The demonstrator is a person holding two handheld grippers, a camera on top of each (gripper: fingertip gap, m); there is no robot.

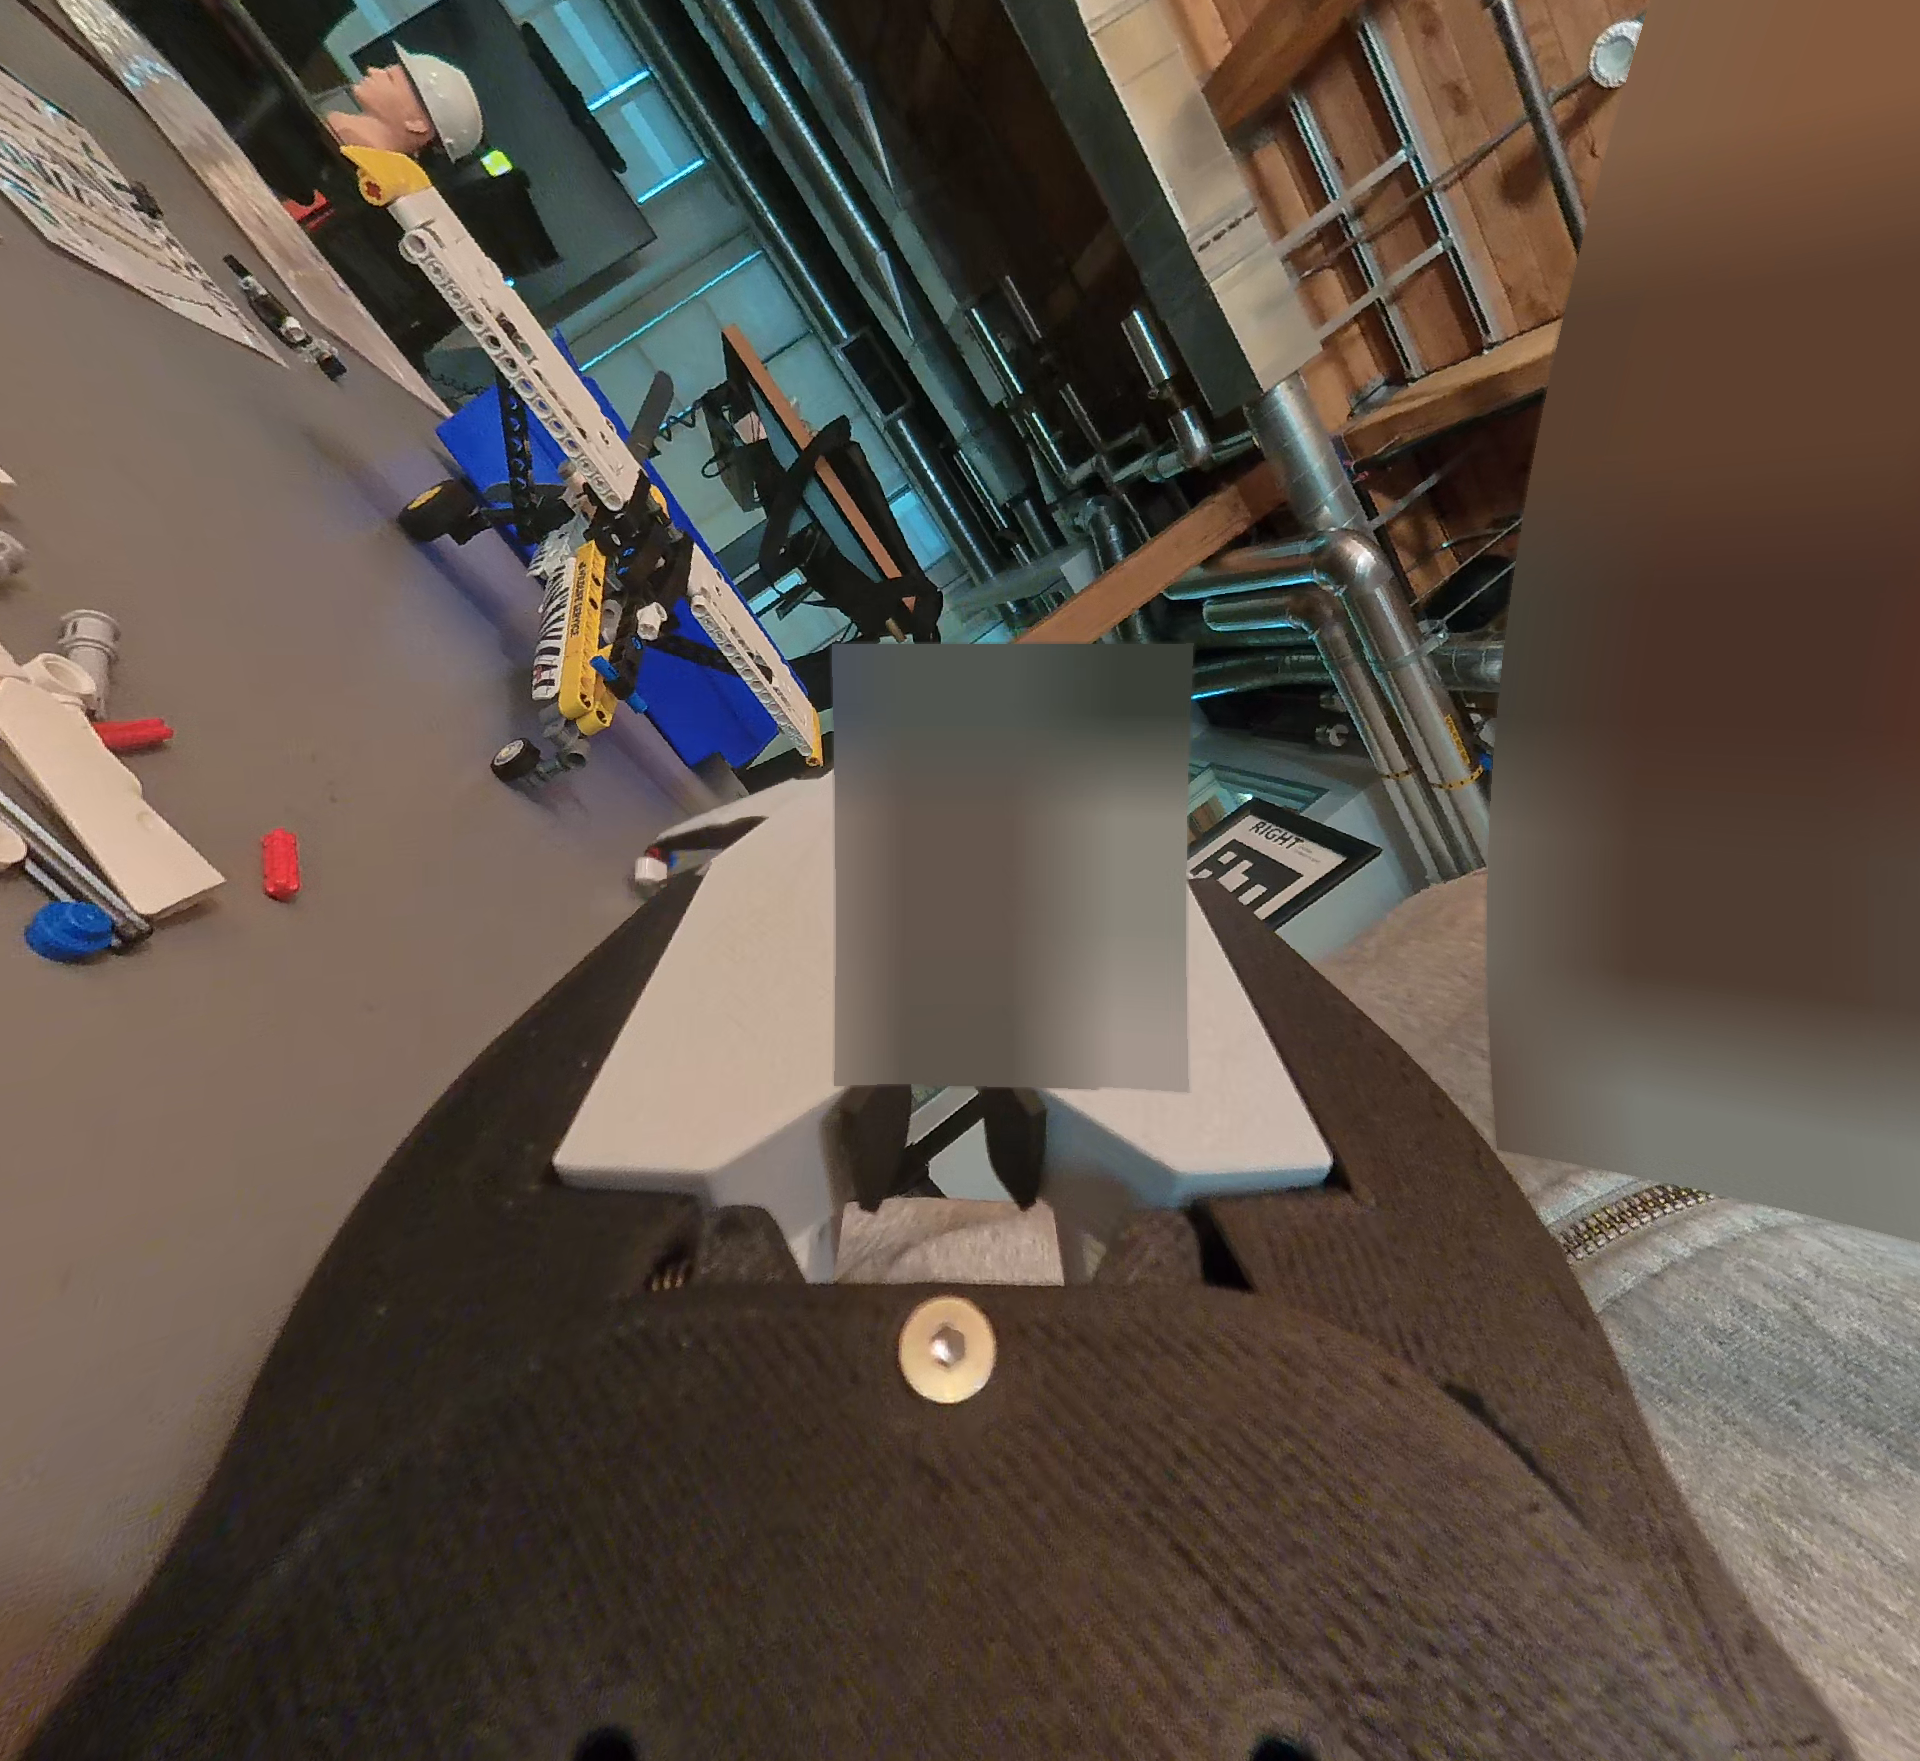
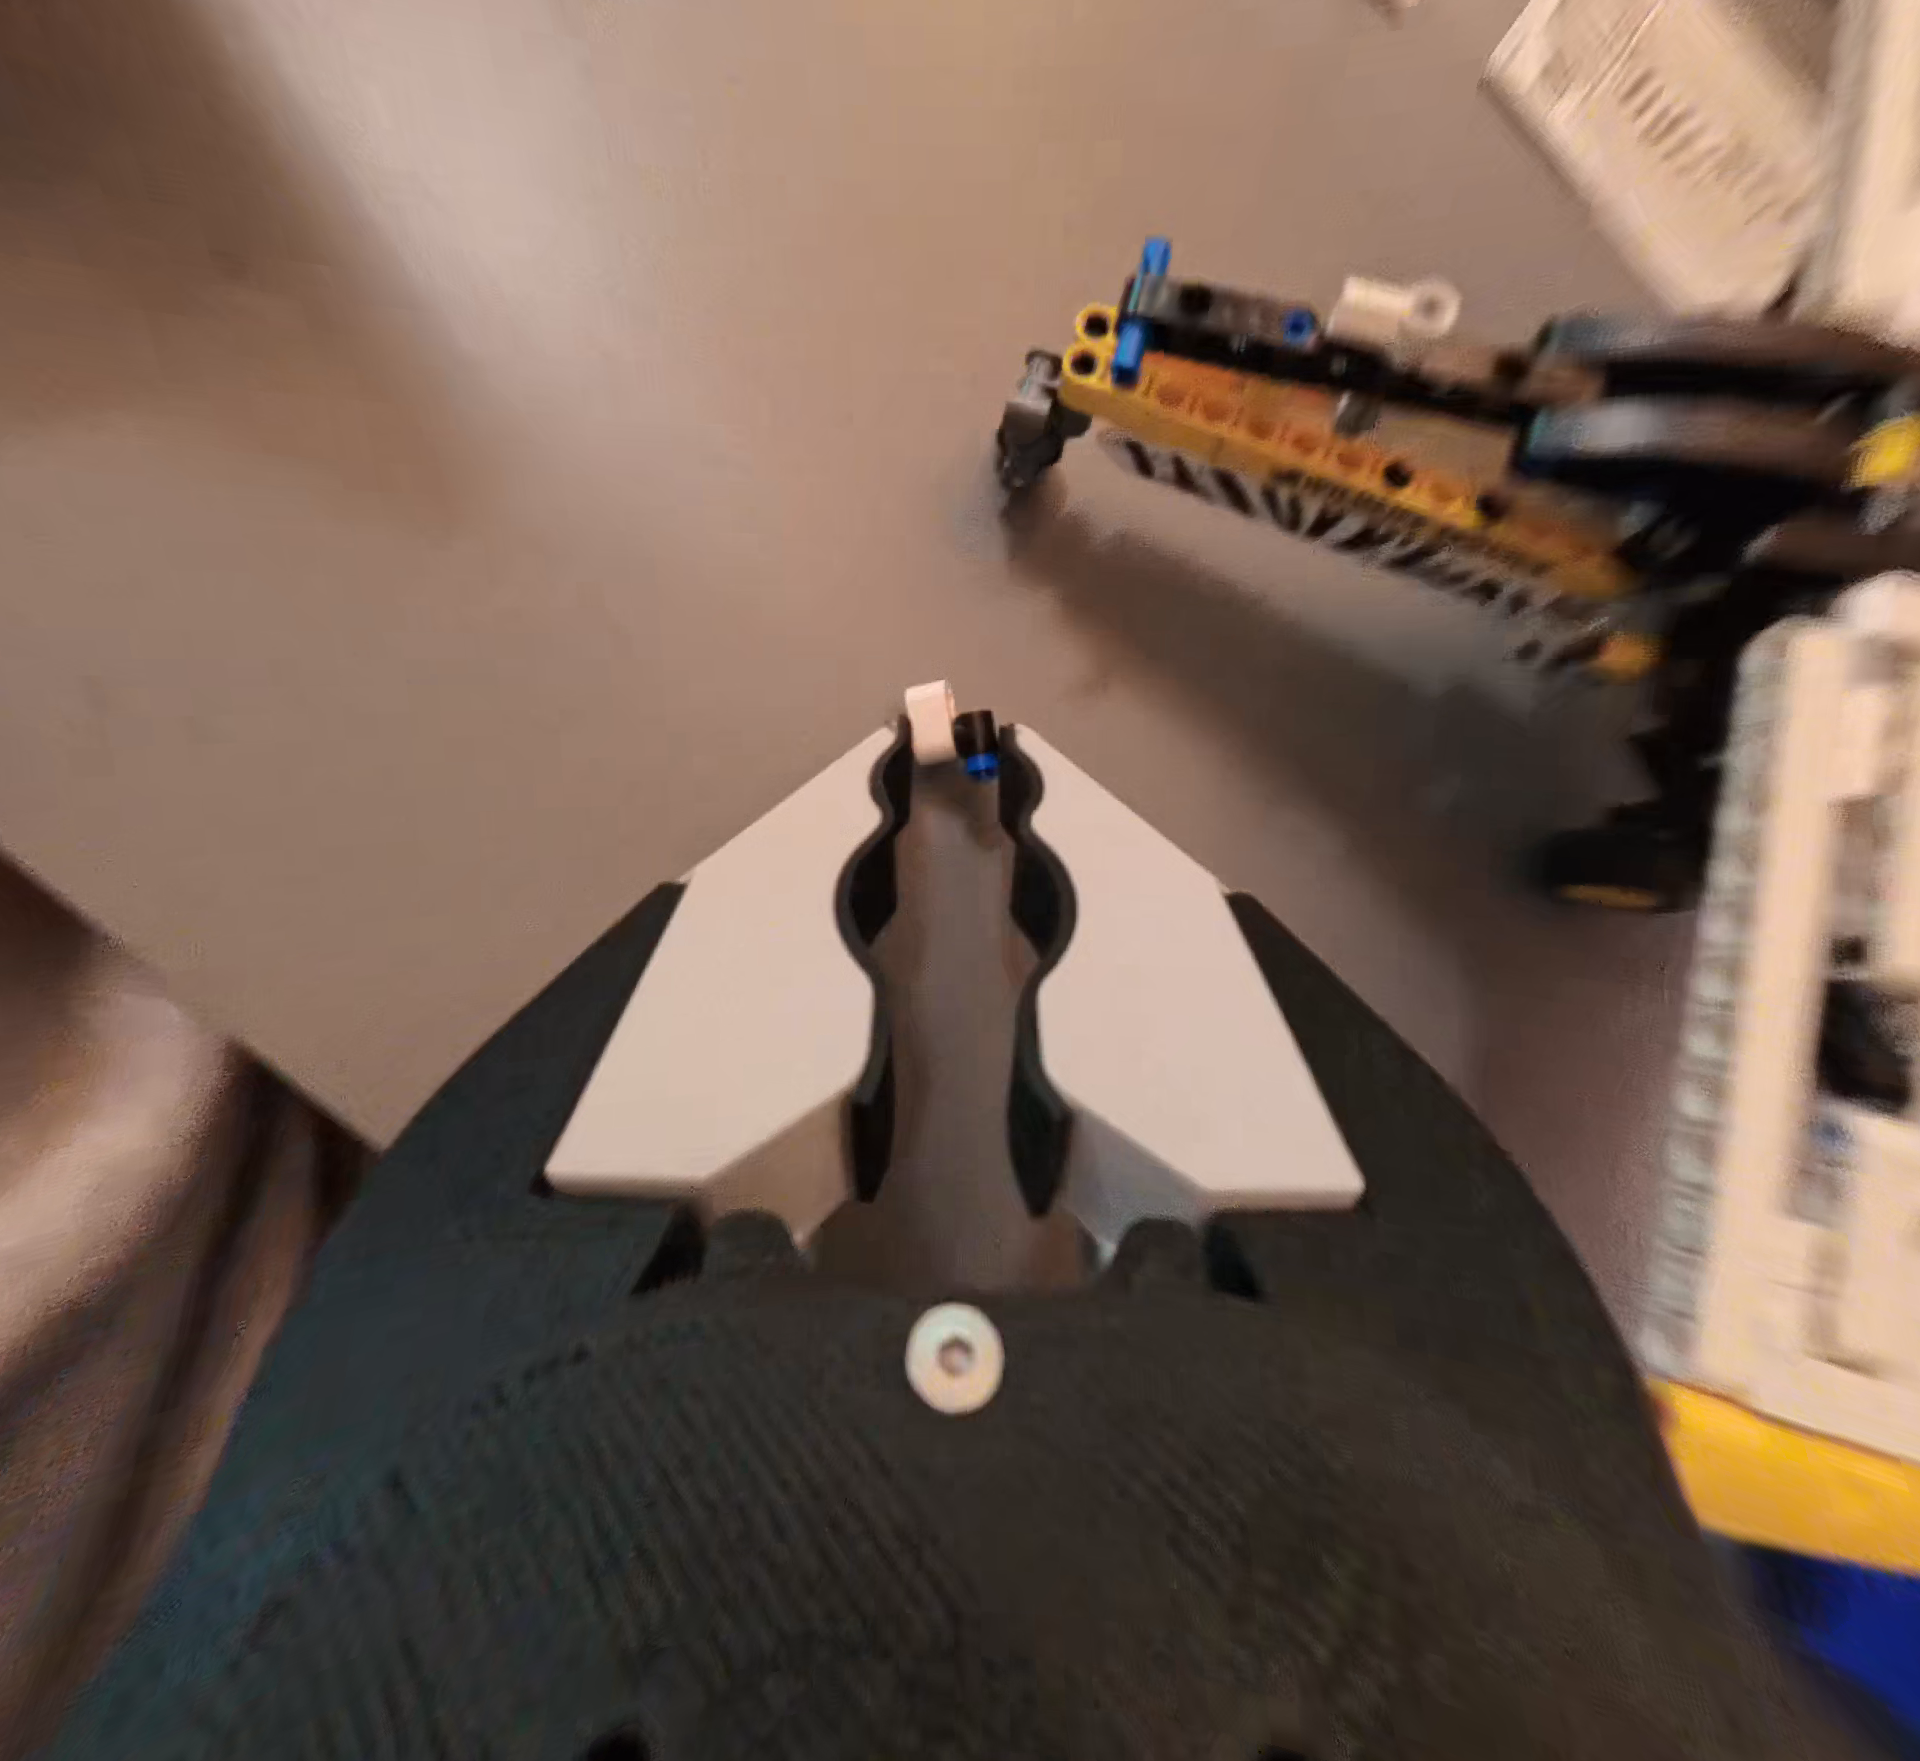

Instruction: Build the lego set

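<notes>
The partly built lego model (image 1: 582, 568), with white beams, a yellow side and black parts, stands on the grey table (image 1: 312, 1036). It also shows blurred in the right wrist view (image 2: 1351, 444). My right gripper (image 2: 951, 740) is shut on a small white piece with a black and blue pin (image 2: 930, 724) and holds it above the table, left of the model. My left gripper (image 1: 1003, 703) points up and away from the table. A blur patch hides its fingertips, so its state is unclear.
A blue bin (image 1: 717, 683) sits behind the model. Loose parts lie at the left: red pins (image 1: 278, 864), a blue round piece (image 1: 68, 930), a white panel (image 1: 94, 797). Instruction sheets (image 1: 104, 205) lie farther back. A person's grey sleeve (image 1: 1714, 1379) is at the right. There is about 20 centimeters between the tips of the two grippers.
</notes>
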